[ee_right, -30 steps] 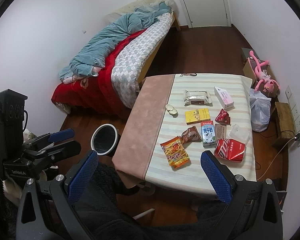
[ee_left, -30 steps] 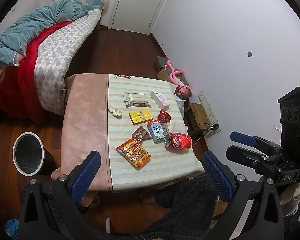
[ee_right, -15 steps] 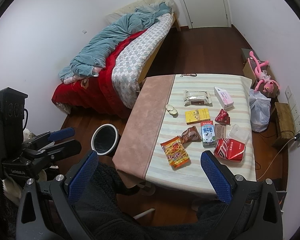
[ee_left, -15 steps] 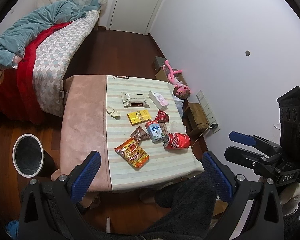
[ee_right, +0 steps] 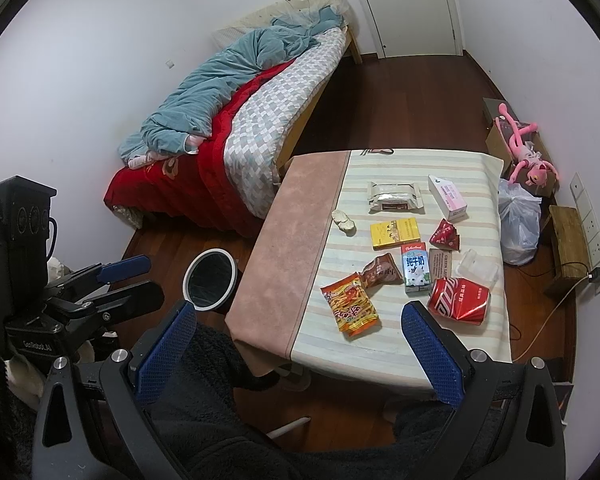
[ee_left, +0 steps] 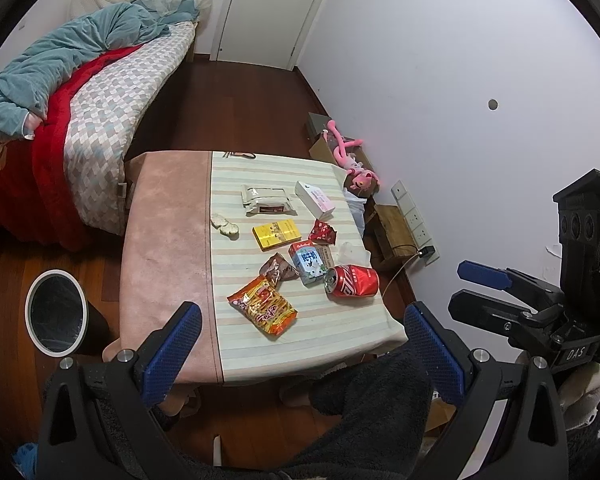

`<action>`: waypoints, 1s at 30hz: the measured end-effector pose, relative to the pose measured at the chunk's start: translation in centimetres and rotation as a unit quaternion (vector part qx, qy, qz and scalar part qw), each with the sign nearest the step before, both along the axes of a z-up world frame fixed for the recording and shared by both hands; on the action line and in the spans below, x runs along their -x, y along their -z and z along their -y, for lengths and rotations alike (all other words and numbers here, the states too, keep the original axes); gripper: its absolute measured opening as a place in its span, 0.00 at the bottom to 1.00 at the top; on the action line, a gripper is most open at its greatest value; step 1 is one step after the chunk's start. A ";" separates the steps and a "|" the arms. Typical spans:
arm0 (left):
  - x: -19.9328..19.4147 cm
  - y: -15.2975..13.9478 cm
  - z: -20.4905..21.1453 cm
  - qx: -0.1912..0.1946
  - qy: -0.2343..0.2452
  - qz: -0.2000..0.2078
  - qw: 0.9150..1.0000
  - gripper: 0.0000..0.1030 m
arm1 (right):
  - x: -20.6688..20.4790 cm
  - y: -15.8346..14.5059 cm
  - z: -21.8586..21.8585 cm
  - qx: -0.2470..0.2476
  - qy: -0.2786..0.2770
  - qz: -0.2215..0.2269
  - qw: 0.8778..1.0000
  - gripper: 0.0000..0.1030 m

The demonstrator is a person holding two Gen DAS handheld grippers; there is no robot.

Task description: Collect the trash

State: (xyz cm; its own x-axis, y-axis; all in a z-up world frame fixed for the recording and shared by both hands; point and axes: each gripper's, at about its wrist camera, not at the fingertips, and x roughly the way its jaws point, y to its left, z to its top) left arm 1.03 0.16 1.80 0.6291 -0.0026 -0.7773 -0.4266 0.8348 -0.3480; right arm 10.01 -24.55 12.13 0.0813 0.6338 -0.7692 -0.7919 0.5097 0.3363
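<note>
Trash lies on a striped table [ee_left: 260, 168] [ee_right: 380, 356]: a crushed red can [ee_left: 352, 282] [ee_right: 458, 300], an orange snack bag [ee_left: 262, 306] [ee_right: 350, 308], a milk carton [ee_left: 308, 262] [ee_right: 416, 268], a brown wrapper [ee_left: 280, 268] [ee_right: 382, 270], a yellow box [ee_left: 276, 234] [ee_right: 394, 233], a red wrapper [ee_left: 322, 233] [ee_right: 444, 234], a silver pack [ee_left: 266, 199] [ee_right: 394, 197] and a pink-white box [ee_left: 315, 200] [ee_right: 447, 197]. A black bin with a white rim [ee_left: 56, 312] [ee_right: 210, 280] stands on the floor left of the table. My left gripper [ee_left: 300, 344] and right gripper [ee_right: 296, 342] are open, empty, high above the table's near edge.
A bed [ee_left: 80, 92] [ee_right: 240, 112] with red and teal bedding lies left of the table. A pink plush toy [ee_left: 350, 156] [ee_right: 524, 152], a white plastic bag [ee_right: 518, 224] and a wooden box [ee_right: 568, 248] sit by the right wall. A closed door [ee_left: 272, 8] is at the far end.
The left wrist view has tilted slightly, so the table sits a little higher and farther left in frame. Both grippers stay open and nothing on the table has moved.
</note>
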 end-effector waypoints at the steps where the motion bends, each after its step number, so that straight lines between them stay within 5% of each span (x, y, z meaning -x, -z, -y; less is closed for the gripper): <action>1: 0.0 0.1 0.0 0.000 -0.001 0.000 1.000 1.00 | 0.0 0.0 0.0 0.000 0.000 0.000 1.000 1.00; 30: 0.0 -0.6 -0.1 -0.004 -0.001 -0.001 1.000 1.00 | -0.5 -1.0 -0.3 -0.005 -0.004 0.000 1.000 1.00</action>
State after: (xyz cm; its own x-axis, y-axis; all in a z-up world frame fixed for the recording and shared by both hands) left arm 1.03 0.23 2.44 0.6282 0.0056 -0.7780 -0.4293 0.8365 -0.3406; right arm 10.49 -24.25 13.09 0.0769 0.6420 -0.7628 -0.7956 0.5007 0.3412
